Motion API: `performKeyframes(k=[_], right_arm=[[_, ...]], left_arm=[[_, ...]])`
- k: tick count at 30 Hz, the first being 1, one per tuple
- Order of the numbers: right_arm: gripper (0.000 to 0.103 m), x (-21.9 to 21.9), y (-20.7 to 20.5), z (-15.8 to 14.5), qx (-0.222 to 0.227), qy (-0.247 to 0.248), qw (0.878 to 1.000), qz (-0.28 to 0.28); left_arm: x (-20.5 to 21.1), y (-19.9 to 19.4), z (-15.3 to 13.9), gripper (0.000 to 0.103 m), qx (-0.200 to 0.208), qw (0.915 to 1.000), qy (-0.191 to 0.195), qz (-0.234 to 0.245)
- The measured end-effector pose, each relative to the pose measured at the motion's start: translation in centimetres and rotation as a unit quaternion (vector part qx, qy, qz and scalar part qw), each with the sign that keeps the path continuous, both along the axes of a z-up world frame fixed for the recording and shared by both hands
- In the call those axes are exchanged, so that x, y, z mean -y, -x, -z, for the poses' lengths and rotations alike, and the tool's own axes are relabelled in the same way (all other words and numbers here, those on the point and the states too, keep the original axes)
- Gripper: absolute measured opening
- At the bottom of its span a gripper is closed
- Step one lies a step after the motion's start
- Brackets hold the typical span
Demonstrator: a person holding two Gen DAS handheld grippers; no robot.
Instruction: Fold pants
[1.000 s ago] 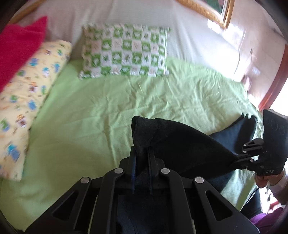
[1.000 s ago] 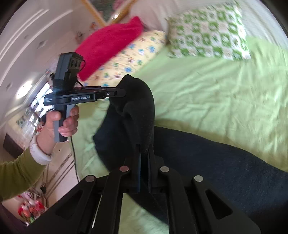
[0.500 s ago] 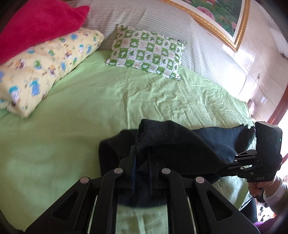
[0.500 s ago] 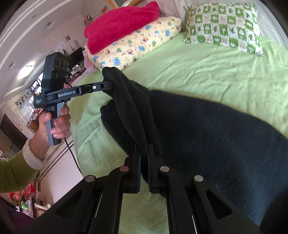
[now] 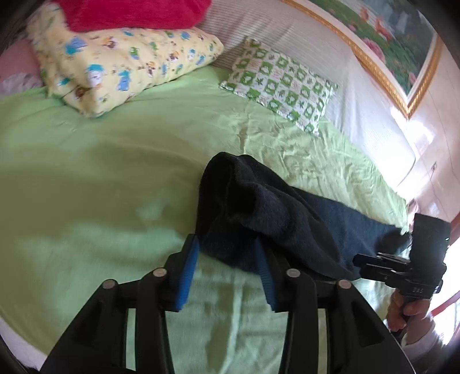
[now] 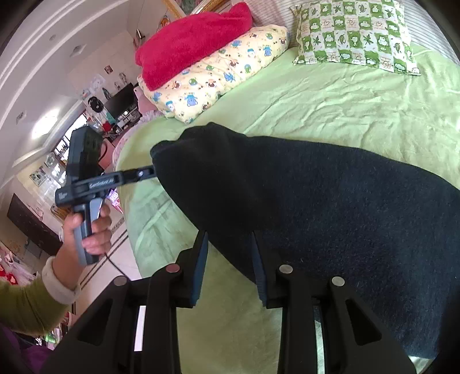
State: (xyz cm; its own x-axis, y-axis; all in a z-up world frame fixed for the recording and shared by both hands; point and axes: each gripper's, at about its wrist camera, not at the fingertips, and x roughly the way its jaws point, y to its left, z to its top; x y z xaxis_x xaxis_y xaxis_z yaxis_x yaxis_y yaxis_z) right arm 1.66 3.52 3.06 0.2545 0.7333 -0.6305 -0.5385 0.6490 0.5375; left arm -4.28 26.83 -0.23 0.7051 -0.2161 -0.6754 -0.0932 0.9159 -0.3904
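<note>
Dark navy pants [image 5: 258,215] lie folded over on the green bed sheet [image 5: 115,172]; in the right wrist view the pants [image 6: 316,201] fill the middle and right. My left gripper [image 5: 225,247] sits at the fold's near-left corner. Its jaws are opening, and cloth is bunched loosely between the blue pads [image 5: 188,270] and draped over the right finger. My right gripper [image 6: 228,238] is at the near edge of the fold, jaws also opening, with the cloth's edge lying slack between them. Each view shows the other gripper: the left gripper [image 6: 135,175] and the right gripper [image 5: 371,263], both with tips against the cloth.
A yellow cartoon-print pillow [image 5: 120,57] with a red blanket [image 5: 129,11] on it and a green checked pillow [image 5: 281,86] lie at the head of the bed. The bed's edge [image 6: 126,218] drops to a tiled floor. A person's hand [image 6: 95,230] holds the left gripper's handle.
Both grippers, shut on the raised pants edge before, have come down to the bed and parted their jaws. The cloth now rests on the lower layer.
</note>
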Motion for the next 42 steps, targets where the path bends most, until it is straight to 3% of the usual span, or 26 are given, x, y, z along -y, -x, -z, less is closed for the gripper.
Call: performKeyframes(k=[4, 9, 18, 22, 28, 33, 38, 42], right_arm=[[0.032, 0.6, 0.1, -0.6, 0.004, -0.013, 1.000, 0.010], [0.032, 2.1, -0.2, -1.2, 0.007, -0.024, 0.999, 0.034], [0.033, 4.7, -1.1, -1.7, 0.011, -0.029, 0.997, 0.065], [0.045, 5.8, -1.6, -1.9, 0.013, -0.031, 0.996, 0.080], [0.045, 7.1, -2.9, -1.9, 0.007, -0.039, 0.995, 0.095], [0.045, 8.0, -4.5, -1.7, -0.002, -0.034, 0.993, 0.110], [0.045, 8.4, -7.1, -0.6, -0.036, -0.013, 0.991, 0.128], [0.045, 8.4, -10.0, 1.8, -0.129, -0.041, 0.982, 0.128]], left_arm=[[0.1, 1.0, -0.5, 0.057, -0.001, 0.9994, 0.031, -0.017], [0.1, 1.2, -1.2, 0.064, -0.002, 0.9962, 0.075, -0.046], [1.0, -0.3, -1.4, 0.064, -0.025, 0.9930, 0.093, -0.068], [1.5, -0.3, -1.5, 0.064, -0.033, 0.9922, 0.084, -0.086], [1.4, -0.7, -0.7, 0.064, -0.049, 0.9910, 0.078, -0.097], [1.1, -1.0, 0.5, 0.064, -0.058, 0.9877, 0.101, -0.104], [0.8, -1.7, 1.7, 0.064, -0.071, 0.9837, 0.124, -0.108], [0.7, -2.4, 2.3, 0.064, -0.076, 0.9811, 0.141, -0.108]])
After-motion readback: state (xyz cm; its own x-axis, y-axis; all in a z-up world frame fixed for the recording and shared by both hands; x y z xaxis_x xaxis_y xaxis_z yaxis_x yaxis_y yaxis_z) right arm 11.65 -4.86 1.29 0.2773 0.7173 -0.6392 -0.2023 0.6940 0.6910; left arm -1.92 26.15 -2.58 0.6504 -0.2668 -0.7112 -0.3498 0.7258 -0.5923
